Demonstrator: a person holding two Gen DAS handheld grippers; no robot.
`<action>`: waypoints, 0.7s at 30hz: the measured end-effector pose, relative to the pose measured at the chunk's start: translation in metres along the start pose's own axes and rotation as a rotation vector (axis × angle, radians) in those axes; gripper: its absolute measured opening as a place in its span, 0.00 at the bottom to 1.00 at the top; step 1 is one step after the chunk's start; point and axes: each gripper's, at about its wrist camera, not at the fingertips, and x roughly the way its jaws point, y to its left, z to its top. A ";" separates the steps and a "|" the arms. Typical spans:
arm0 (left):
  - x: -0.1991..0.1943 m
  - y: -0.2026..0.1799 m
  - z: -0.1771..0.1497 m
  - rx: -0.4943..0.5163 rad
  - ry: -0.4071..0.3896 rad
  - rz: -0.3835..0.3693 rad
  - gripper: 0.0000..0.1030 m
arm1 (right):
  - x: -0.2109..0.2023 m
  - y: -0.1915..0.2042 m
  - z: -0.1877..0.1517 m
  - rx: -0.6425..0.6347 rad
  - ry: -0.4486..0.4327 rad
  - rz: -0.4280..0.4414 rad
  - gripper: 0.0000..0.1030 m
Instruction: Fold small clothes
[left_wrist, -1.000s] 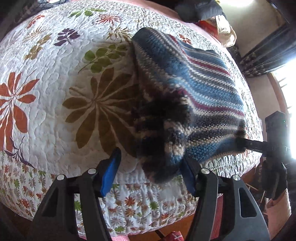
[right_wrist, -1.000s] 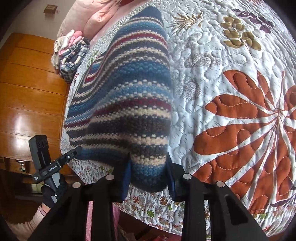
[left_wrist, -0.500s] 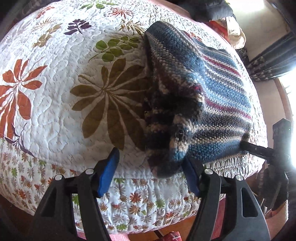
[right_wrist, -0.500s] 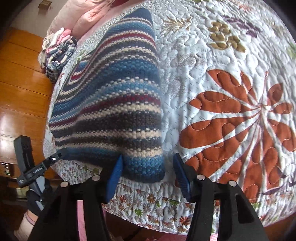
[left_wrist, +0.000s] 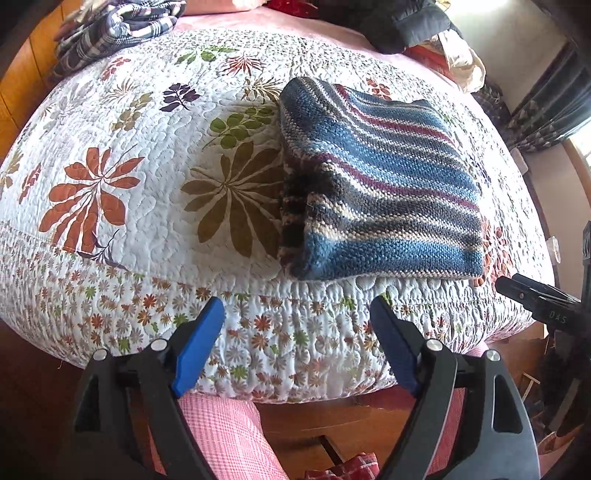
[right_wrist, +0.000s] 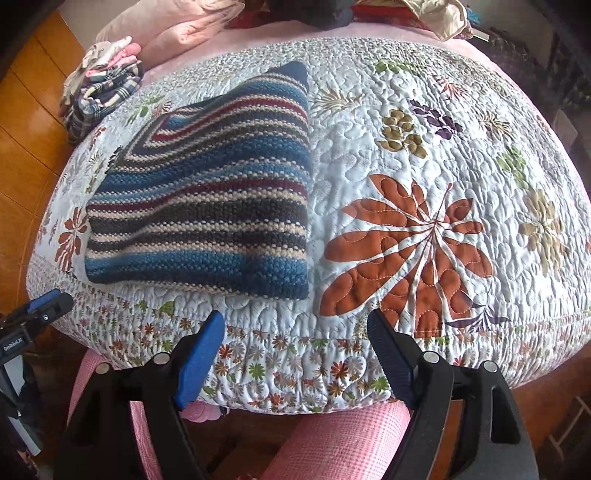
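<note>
A striped knit garment (left_wrist: 380, 192) in blue, cream, maroon and dark bands lies folded flat near the front edge of the quilted bed (left_wrist: 147, 206). In the right wrist view the same knit garment (right_wrist: 207, 199) sits left of centre. My left gripper (left_wrist: 297, 314) hangs open below the bed edge, apart from the knit, with nothing between its blue pads. My right gripper (right_wrist: 295, 328) is open too, just off the bed edge in front of the knit's near right corner. The right gripper's tip (left_wrist: 532, 291) shows at the right of the left wrist view.
A pile of plaid and pink clothes (right_wrist: 99, 88) rests at the far left of the bed, with pink pillows (right_wrist: 170, 26) behind. Dark and light garments (left_wrist: 417, 26) lie at the far side. Pink-clad legs (right_wrist: 332, 443) are below the bed edge. A wooden wall (right_wrist: 26, 122) stands left.
Both grippers let go of the knit's near edge and pulled back off the bed. The knit now lies flat and folded on the quilt.
</note>
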 end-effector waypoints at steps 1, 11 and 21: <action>-0.003 -0.003 -0.001 0.000 -0.003 0.006 0.80 | -0.004 0.002 -0.003 -0.005 -0.007 -0.015 0.78; -0.031 -0.017 -0.016 -0.010 -0.019 0.057 0.84 | -0.045 0.018 -0.024 -0.005 -0.043 -0.098 0.96; -0.059 -0.024 -0.027 0.016 -0.045 0.098 0.84 | -0.074 0.043 -0.031 -0.046 -0.081 -0.097 0.96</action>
